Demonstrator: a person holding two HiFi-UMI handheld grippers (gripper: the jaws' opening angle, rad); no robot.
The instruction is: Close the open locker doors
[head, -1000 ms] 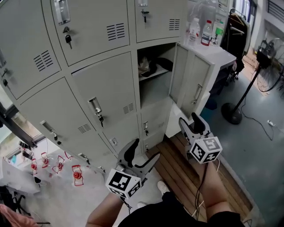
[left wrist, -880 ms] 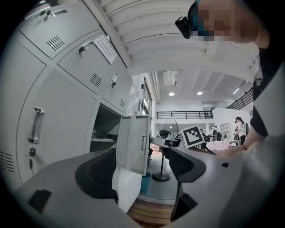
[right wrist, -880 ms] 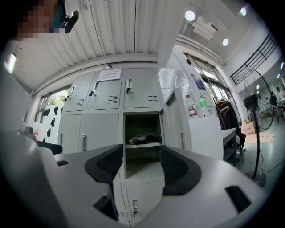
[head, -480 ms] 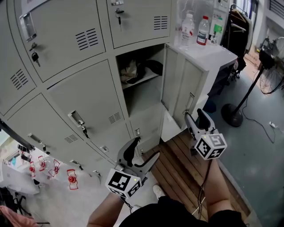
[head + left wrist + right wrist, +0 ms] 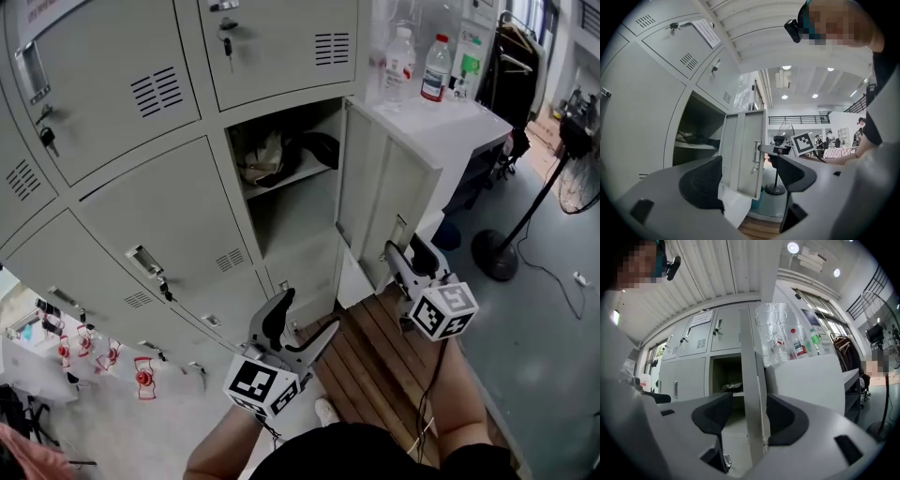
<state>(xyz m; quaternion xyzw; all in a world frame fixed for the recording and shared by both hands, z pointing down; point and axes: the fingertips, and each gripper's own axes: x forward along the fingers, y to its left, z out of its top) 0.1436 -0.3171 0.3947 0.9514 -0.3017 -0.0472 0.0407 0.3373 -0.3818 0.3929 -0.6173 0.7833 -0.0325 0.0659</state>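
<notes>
One grey locker door (image 5: 384,202) stands swung out to the right of its open compartment (image 5: 281,187), where dark things lie on a shelf. My right gripper (image 5: 407,257) is at the door's free edge below the handle. In the right gripper view the door's edge (image 5: 752,380) stands between the jaws of that gripper (image 5: 747,416); they have just been closing, and a gap still shows on the left side. My left gripper (image 5: 302,323) hangs open and empty lower left. The left gripper view faces the door (image 5: 743,150) past the left gripper (image 5: 750,176).
The other locker doors are shut, some with keys (image 5: 225,42) in them. A white cabinet (image 5: 450,122) with bottles (image 5: 436,66) stands right behind the open door. A floor fan's base (image 5: 497,251) is at the right, a wooden slat platform (image 5: 375,361) underfoot, red tags (image 5: 141,375) at lower left.
Both grippers have come closer to the open locker. The right gripper has gone up to the door's free edge, with its jaws narrower. The left gripper stays open and empty.
</notes>
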